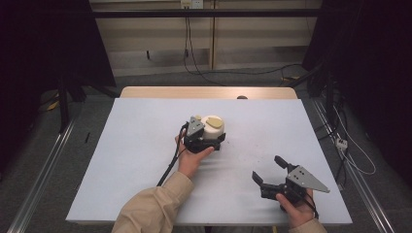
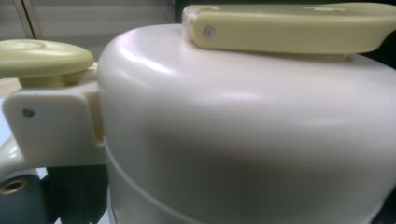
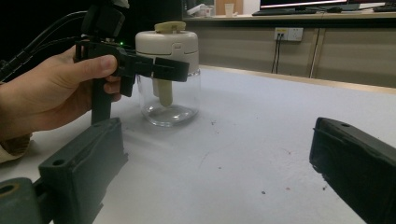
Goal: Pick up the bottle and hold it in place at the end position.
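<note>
High view: the jar (image 1: pixel 212 128) stands upright mid-table, left gripper (image 1: pixel 208 141) right against it, right gripper (image 1: pixel 270 171) well apart, jaws spread.

Left gripper view: cream lid (image 2: pixel 243 121) dead ahead, can't tell the jaw state.

Right gripper view: left gripper's jaws flank the jar, looks clamped just under the lid.

the worktop (image 1: pixel 145 145) is covered with a pale grey-white sheet, and a wooden edge shows at its far side. near the middle a jar (image 1: pixel 212 130) with a clear glass base and a cream lid stands upright on it. small dark crumbs lie to the right of the jar.
</note>
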A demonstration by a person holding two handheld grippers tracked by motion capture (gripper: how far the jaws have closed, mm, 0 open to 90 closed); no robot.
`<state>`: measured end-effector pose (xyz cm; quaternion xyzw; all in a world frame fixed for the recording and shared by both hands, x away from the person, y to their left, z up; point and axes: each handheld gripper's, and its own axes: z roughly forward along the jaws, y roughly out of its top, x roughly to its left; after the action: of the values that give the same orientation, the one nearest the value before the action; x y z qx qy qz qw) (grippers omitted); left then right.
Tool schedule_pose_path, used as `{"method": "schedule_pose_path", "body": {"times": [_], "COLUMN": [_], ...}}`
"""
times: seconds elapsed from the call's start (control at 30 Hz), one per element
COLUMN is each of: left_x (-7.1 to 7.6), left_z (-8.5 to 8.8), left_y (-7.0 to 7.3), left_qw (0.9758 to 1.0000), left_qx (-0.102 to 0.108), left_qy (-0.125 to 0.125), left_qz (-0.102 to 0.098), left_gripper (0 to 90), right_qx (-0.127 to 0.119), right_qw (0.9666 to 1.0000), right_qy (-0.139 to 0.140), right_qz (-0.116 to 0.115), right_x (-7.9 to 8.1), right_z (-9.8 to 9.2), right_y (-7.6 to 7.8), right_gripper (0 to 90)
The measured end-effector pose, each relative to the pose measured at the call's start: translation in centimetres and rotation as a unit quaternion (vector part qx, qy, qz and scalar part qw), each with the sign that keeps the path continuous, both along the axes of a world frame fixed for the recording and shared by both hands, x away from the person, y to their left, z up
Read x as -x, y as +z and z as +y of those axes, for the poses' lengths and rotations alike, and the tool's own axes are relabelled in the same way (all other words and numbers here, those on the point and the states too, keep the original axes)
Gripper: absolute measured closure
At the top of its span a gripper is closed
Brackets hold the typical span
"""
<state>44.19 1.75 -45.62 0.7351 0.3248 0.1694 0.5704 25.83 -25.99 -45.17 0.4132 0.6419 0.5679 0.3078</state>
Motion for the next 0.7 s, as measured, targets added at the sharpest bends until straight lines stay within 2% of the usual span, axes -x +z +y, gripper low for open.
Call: {"method": "schedule_pose_path", "body": {"times": [0.53,0.7], "left_x": [0.15,0.26], "left_z": [0.04,0.23], "left_y": [-0.10,-0.21], "left_qw": [1.0000,1.0000], "left_qx": [0.003,-0.002], "left_qy": [0.001,-0.002], "left_qz": [0.000,-0.002], "left_gripper": [5.4,5.3], "right_qx": [0.003,-0.001], "right_qw": [1.0000,1.0000], "right_qy": [0.002,0.003], "right_qz": [0.004,0.009], "right_x": [-0.33,-0.39], "right_z": [0.17,0.23], "right_y": [0.01,-0.05], "right_gripper": [2.7,2.6]}}
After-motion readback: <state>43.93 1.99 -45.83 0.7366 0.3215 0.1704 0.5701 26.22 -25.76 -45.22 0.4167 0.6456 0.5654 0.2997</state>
